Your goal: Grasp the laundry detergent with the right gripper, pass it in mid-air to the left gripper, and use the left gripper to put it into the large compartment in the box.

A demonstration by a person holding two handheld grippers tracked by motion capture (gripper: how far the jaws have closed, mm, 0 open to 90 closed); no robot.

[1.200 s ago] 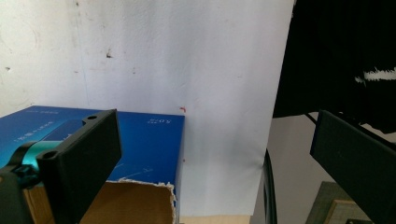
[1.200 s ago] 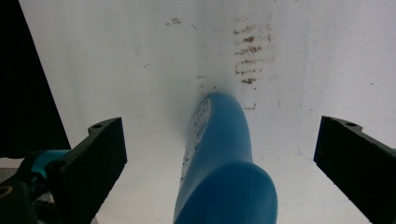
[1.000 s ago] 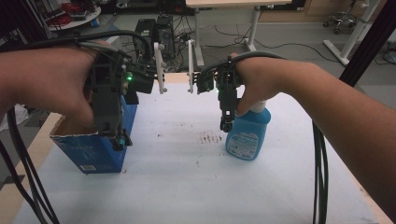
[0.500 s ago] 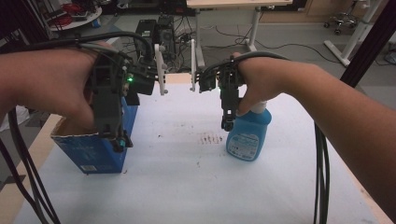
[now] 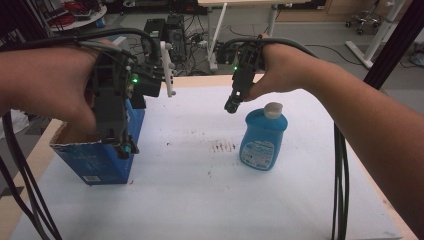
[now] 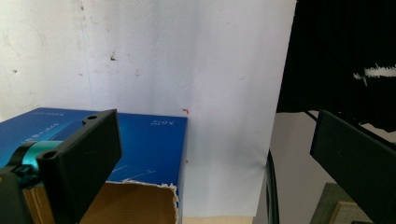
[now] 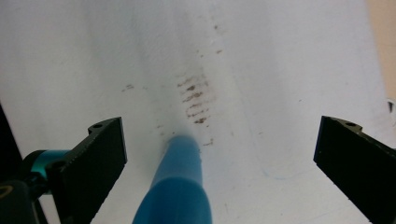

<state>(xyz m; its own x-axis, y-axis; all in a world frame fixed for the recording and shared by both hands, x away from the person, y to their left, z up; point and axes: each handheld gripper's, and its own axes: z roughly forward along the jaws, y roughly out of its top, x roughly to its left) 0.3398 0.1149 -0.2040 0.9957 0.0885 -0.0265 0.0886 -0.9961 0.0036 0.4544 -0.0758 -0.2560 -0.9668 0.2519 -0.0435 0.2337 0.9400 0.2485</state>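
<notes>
Your right gripper (image 7: 219,163) hangs wide open above the blue plastic bottle (image 5: 262,137) at frame centre — lower straight, centring the grey cap (image 5: 273,109). Your left gripper (image 6: 224,163), also wide, hovers over the torn blue cardboard box (image 5: 97,155) — steady it there.

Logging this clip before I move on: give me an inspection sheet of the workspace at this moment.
Surface: white table cover, brown smudges near the middle.
Job's things: blue bottle upright, cap on; blue box upright, torn top open.
Clutter: nothing seen.
Grippers: left gripper open above the box; right gripper open above the bottle, not touching it.
Cables: black cables trail from both grippers.
Surroundings: desk legs, office chair, equipment on the floor beyond.
</notes>
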